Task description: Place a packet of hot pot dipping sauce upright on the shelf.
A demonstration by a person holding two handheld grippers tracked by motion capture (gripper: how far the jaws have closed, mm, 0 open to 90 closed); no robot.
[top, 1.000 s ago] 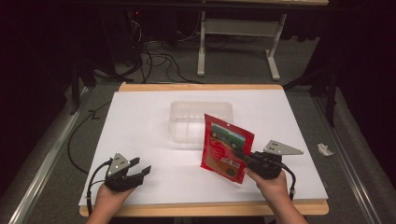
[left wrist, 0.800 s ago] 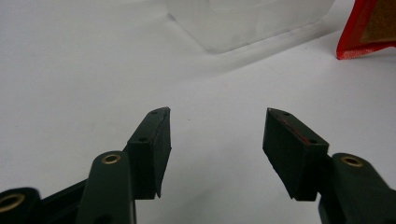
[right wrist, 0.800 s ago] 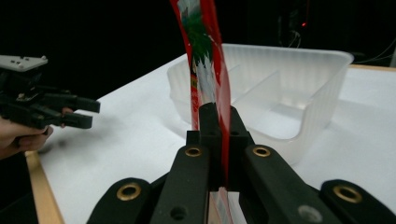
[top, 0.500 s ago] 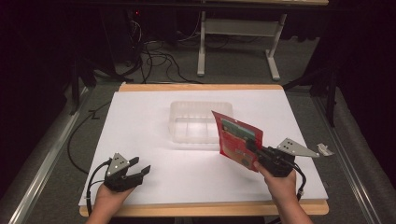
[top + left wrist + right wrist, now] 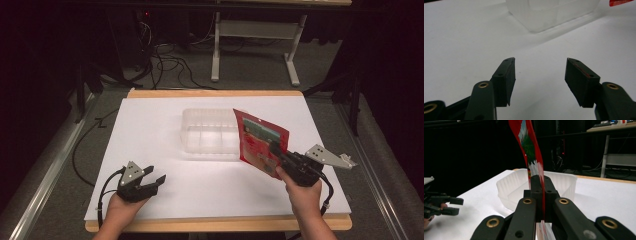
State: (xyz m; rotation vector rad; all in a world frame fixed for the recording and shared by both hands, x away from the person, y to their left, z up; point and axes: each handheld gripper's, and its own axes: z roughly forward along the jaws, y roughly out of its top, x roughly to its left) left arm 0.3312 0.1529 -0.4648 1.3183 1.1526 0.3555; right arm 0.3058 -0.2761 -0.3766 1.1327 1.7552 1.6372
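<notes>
A flat red packet (image 5: pixel 259 141) with a printed label is held upright above the white table, beside the right end of a clear plastic tray (image 5: pixel 210 135). My right gripper (image 5: pixel 275 151) is shut on the packet's lower edge. In the right gripper view the red packet (image 5: pixel 530 147) rises edge-on from between the closed jaws, with the clear tray (image 5: pixel 511 186) behind it. My left gripper (image 5: pixel 154 176) rests near the table's front left with its jaws apart and nothing between them. Seen from the left gripper view, that left gripper (image 5: pixel 540 62) faces the tray (image 5: pixel 549 11).
The white tabletop (image 5: pixel 150 130) has a wooden front edge (image 5: pixel 210 224). Cables (image 5: pixel 165 57) and a desk frame (image 5: pixel 260 45) lie on the dark floor beyond the table. A cable (image 5: pixel 102 197) trails from the left gripper over the front left corner.
My right gripper has carried the red packet to the right and slightly back, past the tray's right end. The left gripper has stayed where it was.
</notes>
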